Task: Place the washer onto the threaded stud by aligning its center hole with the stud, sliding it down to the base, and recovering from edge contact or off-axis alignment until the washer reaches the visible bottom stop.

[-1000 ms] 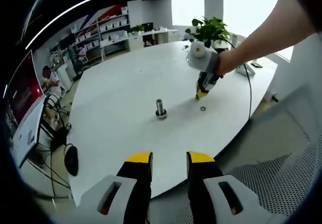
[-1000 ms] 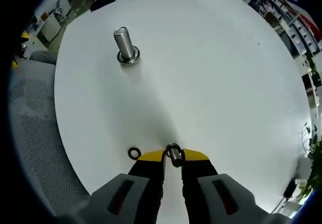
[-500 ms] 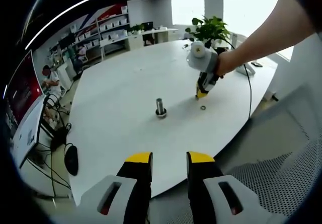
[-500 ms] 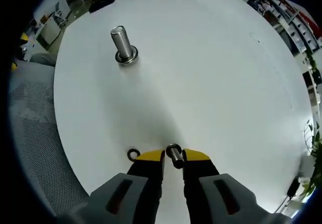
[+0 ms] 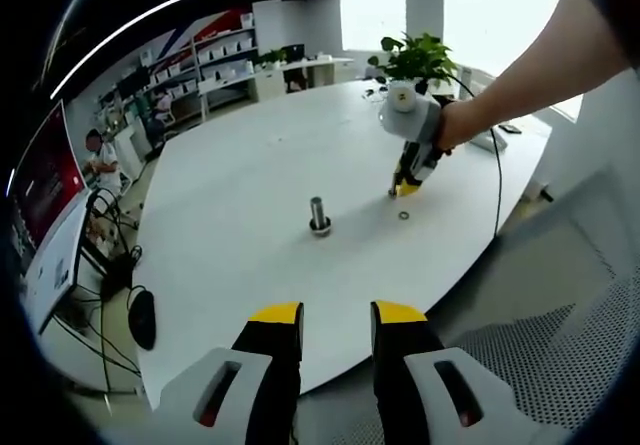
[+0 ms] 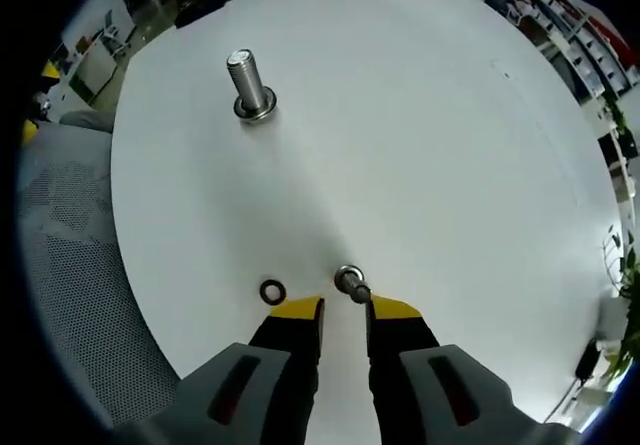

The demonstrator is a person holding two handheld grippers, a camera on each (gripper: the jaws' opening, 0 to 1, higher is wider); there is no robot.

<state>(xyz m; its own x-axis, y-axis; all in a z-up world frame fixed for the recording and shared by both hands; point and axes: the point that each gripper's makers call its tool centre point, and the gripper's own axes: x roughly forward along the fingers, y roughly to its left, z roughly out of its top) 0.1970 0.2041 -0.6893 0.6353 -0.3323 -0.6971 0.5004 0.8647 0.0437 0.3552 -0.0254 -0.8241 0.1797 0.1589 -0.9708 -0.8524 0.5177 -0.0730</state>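
The threaded stud point(image 5: 319, 214) stands upright on its round base at the middle of the white table point(image 5: 230, 165); in the right gripper view the stud point(image 6: 247, 84) is far ahead on the left. A dark washer point(image 6: 272, 291) lies flat just ahead and left of my right gripper point(image 6: 345, 309). A small metal piece with a ring-shaped top point(image 6: 349, 282) rests on the table just ahead of the tips, outside the narrowly parted jaws. In the left gripper view the washer point(image 5: 404, 215) lies below the right gripper point(image 5: 397, 191), held by a hand. My left gripper point(image 5: 337, 315) hovers off the table's near edge, open and empty.
A potted plant point(image 5: 414, 60) and a cable point(image 5: 495, 165) sit at the table's far side. A mesh chair point(image 6: 60, 295) stands by the table's edge. A dark mouse-like object point(image 5: 142, 317) lies near the table's left rim. Shelves and a person are in the background.
My right gripper has drawn back from the small metal piece, which was between its tips and now rests on the table ahead of them. The left gripper has not moved.
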